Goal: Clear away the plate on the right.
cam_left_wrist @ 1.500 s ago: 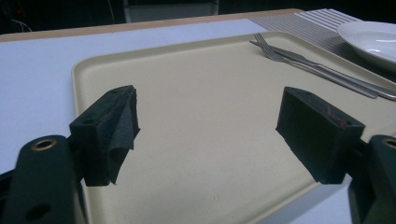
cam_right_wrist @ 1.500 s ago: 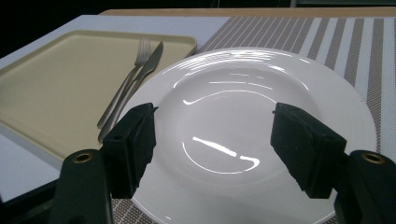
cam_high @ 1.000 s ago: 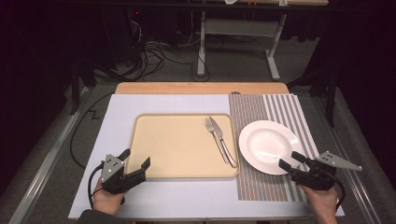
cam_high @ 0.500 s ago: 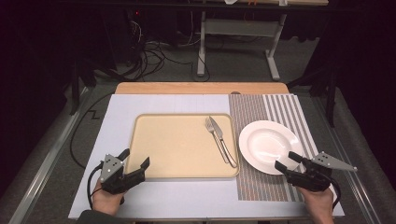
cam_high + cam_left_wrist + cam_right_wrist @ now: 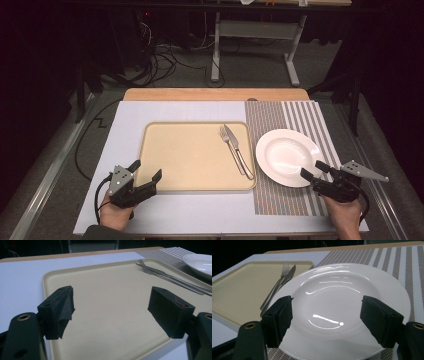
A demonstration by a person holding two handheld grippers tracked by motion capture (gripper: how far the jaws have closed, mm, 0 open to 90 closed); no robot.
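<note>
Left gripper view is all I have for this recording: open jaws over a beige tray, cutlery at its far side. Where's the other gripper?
Observer: The right gripper is at the near right rim of the white plate, jaws open.
Operator: What does the plate sit on?
Observer: On a striped placemat, right of the tray.
Operator: Is the plate empty?
Observer: Yes, in the right gripper view its bowl is bare and glossy.
Operator: And the cutlery?
Observer: A fork and a knife lie side by side along the tray's right edge.
</note>
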